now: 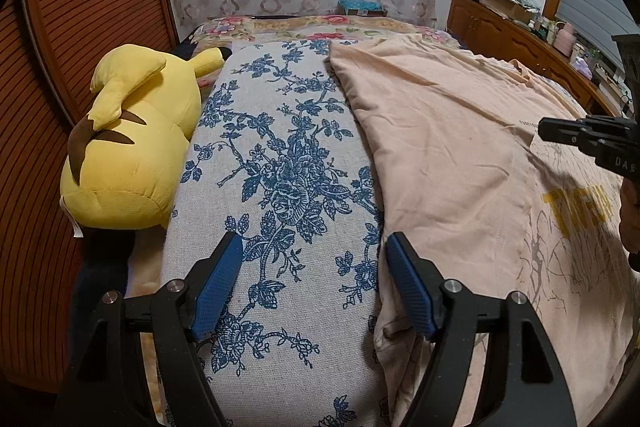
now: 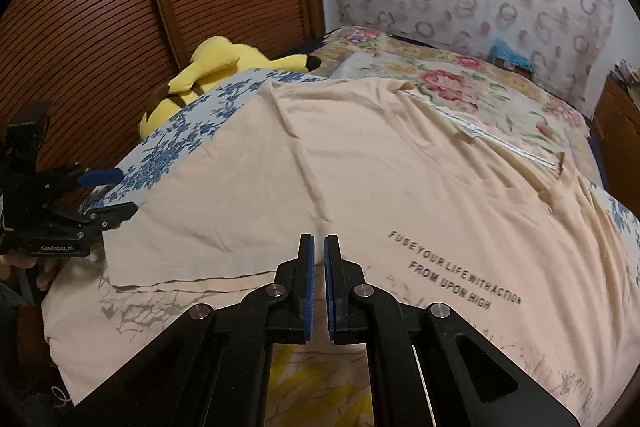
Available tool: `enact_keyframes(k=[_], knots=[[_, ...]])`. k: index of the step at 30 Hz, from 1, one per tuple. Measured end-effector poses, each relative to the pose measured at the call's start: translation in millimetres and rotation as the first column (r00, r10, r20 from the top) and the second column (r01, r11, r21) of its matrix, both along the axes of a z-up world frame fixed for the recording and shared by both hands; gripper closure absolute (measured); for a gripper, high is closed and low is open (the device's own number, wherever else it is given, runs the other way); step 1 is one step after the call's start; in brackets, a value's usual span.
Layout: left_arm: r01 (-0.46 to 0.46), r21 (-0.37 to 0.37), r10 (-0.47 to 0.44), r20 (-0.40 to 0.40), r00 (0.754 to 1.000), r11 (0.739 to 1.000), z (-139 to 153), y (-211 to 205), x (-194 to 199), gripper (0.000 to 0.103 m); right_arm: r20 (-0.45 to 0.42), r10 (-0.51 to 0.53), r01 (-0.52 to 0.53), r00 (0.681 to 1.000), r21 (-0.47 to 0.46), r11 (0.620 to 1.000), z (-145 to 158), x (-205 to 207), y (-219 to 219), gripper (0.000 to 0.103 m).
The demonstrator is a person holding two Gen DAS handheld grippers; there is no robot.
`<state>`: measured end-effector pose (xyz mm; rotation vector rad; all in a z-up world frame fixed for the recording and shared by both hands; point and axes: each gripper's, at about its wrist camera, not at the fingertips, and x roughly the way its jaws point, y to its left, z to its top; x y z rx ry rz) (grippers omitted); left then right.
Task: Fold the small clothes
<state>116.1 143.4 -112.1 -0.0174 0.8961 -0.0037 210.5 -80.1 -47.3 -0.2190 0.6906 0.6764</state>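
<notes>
1. The left gripper [image 1: 314, 283] sits nearest in its own view, blue pads [image 1: 218, 285] spread wide with nothing between them, over a blue-flowered cloth [image 1: 280, 163]; the right gripper [image 2: 319, 287] has its jaws drawn almost together, and no fabric shows in the narrow gap.
2. The peach T-shirt [image 2: 360, 179] lies spread on that cloth, one side folded over so a hem edge crosses its yellow and grey print; creases run along it.
3. Only the right view shows the black lettering [image 2: 456, 271] and the collar; only the left view shows the cluttered wooden dresser [image 1: 516, 27].
4. A yellow plush toy [image 1: 128, 147] lies beside the cloth; floral bedding [image 2: 472, 87], ring-patterned wallpaper and slatted wooden doors [image 2: 100, 7] lie behind.
</notes>
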Motion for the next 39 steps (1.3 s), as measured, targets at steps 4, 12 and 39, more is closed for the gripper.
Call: enact_keyframes(k=[4, 12, 39], knots=[[0.000, 0.001, 0.000, 0.001, 1.000, 1.000, 0, 0, -1, 0.028, 0.015, -0.003, 0.003, 1.000, 0.001, 1.000, 3, -2, -7, 0.078], [-0.009, -0.016, 0.010, 0.058, 0.998, 1.000, 13, -3, -10, 0.028, -0.003, -0.026, 0.026, 1.000, -0.055, 0.998, -11, 0, -22, 0.048], [0.127, -0.055, -0.115, 0.180, 0.977, 0.990, 53, -87, -30, 0.028, -0.009, -0.095, 0.094, 0.995, -0.064, 0.993, -3, -11, -55, 0.045]])
